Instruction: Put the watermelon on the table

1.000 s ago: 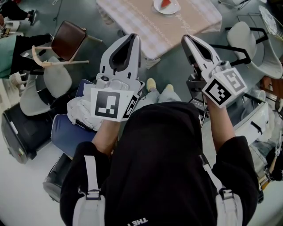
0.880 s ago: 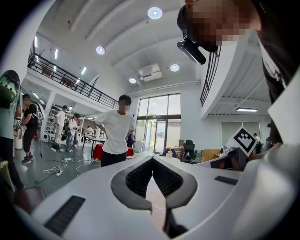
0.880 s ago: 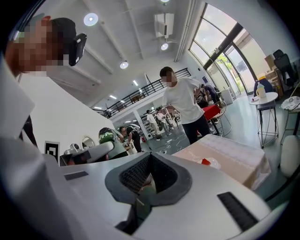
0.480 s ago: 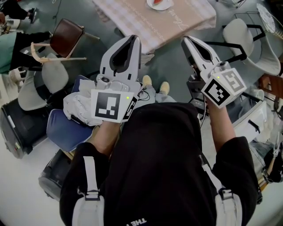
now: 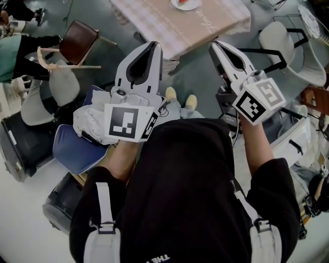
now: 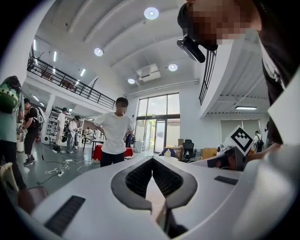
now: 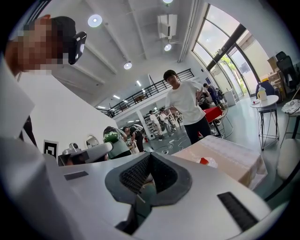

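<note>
A red watermelon slice lies on a white plate at the far end of the table with a checked cloth, cut by the top edge of the head view. The right gripper view shows the same slice on that table, well beyond my jaws. My left gripper and right gripper are held side by side short of the table's near edge. Both are shut with nothing between their pads. In their own views the left gripper and right gripper point out level.
A brown chair and a white one stand on the left, with a blue cushion and dark bins nearby. White chairs stand on the right. A person in a white shirt stands beyond the table.
In the head view the table and plate have slid up and left, so the plate is now cut by the top edge. Both grippers keep their places in the picture and stay shut.
</note>
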Action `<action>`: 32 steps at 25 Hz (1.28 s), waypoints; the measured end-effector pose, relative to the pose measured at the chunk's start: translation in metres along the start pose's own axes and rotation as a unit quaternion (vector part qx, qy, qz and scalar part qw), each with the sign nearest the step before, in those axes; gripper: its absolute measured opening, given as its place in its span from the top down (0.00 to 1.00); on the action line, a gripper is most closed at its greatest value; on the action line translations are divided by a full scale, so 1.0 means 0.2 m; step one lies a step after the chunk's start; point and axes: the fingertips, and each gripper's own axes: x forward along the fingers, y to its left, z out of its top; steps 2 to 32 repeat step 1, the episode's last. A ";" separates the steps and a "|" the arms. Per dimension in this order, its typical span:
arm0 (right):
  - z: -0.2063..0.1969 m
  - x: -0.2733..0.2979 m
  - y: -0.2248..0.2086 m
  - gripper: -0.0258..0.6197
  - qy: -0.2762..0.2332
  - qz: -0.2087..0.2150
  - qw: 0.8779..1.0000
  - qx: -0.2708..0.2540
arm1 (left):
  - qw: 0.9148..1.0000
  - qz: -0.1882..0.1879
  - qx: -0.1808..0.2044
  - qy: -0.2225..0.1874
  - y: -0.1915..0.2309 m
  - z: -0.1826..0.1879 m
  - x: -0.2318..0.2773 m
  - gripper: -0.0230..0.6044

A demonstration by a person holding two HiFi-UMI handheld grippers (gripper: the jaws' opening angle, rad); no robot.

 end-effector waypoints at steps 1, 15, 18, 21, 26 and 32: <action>0.00 -0.01 0.01 0.94 0.001 -0.001 1.000 -0.001 | 1.000 0.000 0.000 0.000 -0.01 0.00 -0.01 0.95; 0.00 -0.01 0.01 0.94 0.001 -0.001 1.000 -0.001 | 1.000 0.000 0.000 0.000 -0.01 0.00 -0.01 0.95; 0.00 -0.01 0.01 0.94 0.001 -0.001 1.000 -0.001 | 1.000 0.000 0.000 0.000 -0.01 0.00 -0.01 0.95; 0.00 -0.01 0.01 0.94 0.001 -0.001 1.000 -0.001 | 1.000 0.000 0.000 0.000 -0.01 0.00 -0.01 0.95; 0.00 -0.01 0.01 0.94 0.001 -0.001 1.000 -0.001 | 1.000 0.000 0.000 0.000 -0.01 0.00 -0.01 0.95; 0.00 -0.01 0.01 0.94 0.001 -0.001 1.000 -0.001 | 1.000 0.000 0.000 0.000 -0.01 0.00 -0.01 0.95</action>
